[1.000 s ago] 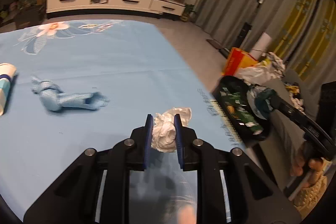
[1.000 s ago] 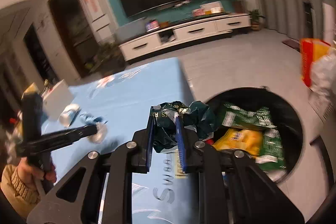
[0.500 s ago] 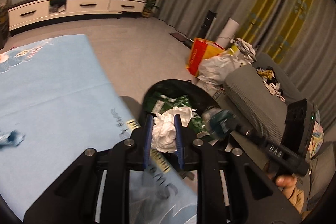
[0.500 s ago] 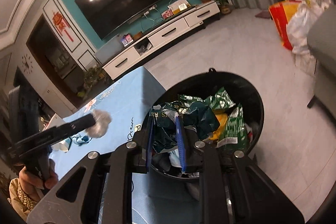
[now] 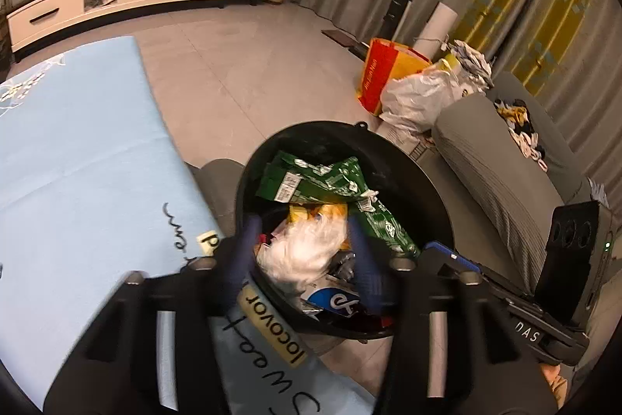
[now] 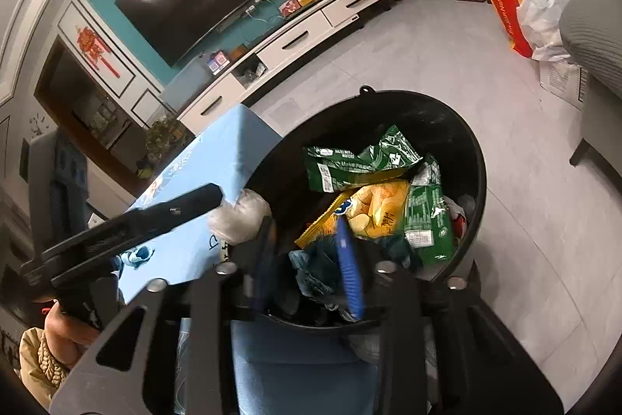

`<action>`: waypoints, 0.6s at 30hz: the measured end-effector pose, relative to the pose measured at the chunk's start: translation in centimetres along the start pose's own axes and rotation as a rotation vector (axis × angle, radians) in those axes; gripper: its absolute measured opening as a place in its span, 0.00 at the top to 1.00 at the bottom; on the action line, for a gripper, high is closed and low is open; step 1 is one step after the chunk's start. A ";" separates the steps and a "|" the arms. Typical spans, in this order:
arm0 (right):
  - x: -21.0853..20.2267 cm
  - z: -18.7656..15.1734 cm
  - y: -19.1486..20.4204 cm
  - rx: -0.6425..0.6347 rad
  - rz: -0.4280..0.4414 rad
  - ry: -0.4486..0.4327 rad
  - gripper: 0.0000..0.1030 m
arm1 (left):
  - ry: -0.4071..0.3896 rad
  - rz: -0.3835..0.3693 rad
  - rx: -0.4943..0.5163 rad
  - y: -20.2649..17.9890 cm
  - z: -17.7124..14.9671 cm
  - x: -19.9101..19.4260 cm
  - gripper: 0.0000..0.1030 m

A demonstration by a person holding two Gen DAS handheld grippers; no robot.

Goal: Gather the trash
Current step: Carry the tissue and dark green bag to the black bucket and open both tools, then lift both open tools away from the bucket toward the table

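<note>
**Both loads let go over the bin**

A second ago I carry a white paper wad over the blue worktop in my left hand-held gripper and a dark green wrapper in my right hand-held gripper, each clamped tight. Now both sit above the black trash bin, low in the centre of each wrist view, and both sets of jaws are opening.

In the left view the white paper wad is blurred between the spread blue fingers, with gaps showing at either side, so I judge the pads no longer press on it and it is dropping into the bin. It hangs over the yellow snack bag and the green wrappers already inside.

In the right view the dark green wrapper lies low between my fingers, slumped toward the near wall of the bin, and the jaws stand clear of it; I take it as released too. My left gripper reaches in from the left of that frame, with the white wad at its tip right at the bin's rim.

The worktop fills the left of the left view; a small blue crumpled scrap shows on it in the right view, at the left below the other gripper. So this pair of pieces counts as binned, in my judgement, and more trash waits on the worktop.
</note>
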State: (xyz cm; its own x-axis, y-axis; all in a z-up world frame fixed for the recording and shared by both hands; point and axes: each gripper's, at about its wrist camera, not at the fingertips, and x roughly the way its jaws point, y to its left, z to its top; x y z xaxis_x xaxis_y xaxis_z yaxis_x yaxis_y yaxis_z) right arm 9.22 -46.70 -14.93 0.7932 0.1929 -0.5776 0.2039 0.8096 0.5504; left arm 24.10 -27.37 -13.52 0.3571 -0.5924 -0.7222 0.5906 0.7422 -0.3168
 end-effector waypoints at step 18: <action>-3.9 -0.8 3.9 -0.071 -0.034 -0.020 0.29 | -0.103 0.147 -0.028 1.6 -3.7 -9.6 0.04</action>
State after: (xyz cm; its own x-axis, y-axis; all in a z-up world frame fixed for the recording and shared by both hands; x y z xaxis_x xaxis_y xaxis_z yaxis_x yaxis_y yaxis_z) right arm 6.50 -43.86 -11.05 0.7980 0.1538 -0.5828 0.1905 0.8530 0.4859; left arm 18.93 -19.30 -9.41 0.5115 -0.5048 -0.6953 0.5070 0.8307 -0.2302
